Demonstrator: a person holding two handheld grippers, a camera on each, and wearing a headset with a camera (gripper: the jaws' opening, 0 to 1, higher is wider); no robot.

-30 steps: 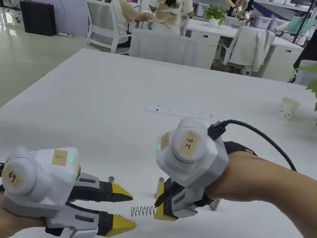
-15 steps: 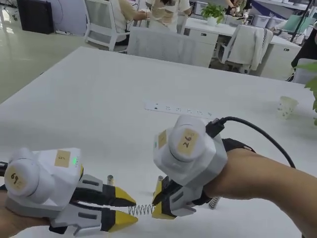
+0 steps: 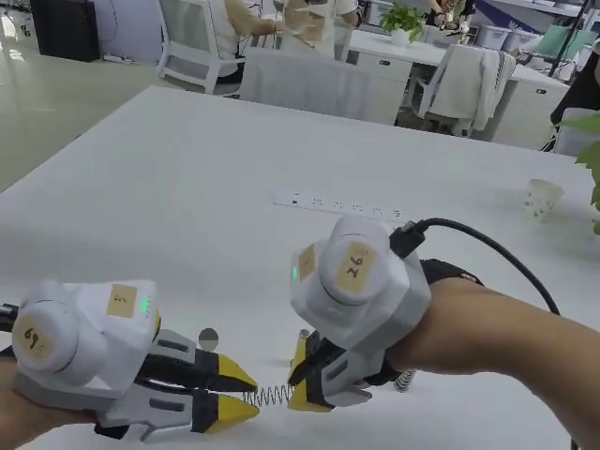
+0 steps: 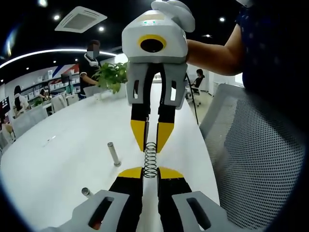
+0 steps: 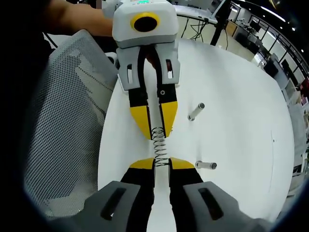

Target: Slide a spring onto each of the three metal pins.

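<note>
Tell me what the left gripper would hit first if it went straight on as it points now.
The right gripper, facing the left gripper tip to tip. Only the spring both hold spans the gap, so that would likely compress first. The pins stand off to the side.

A white power strip [image 3: 342, 205] lies mid-frame on the white desk [image 3: 187, 178]. A paper cup [image 3: 543, 200] stands at the right edge, and a chair [image 3: 192, 42] at upper left.

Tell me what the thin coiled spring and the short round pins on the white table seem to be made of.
Thin coiled spring: probably steel wire, bare grey; its fine even turns catch the light. Short round pins: likely metal, dull silver finish, smooth sides, flat bright ends; which metal is unclear.
</note>
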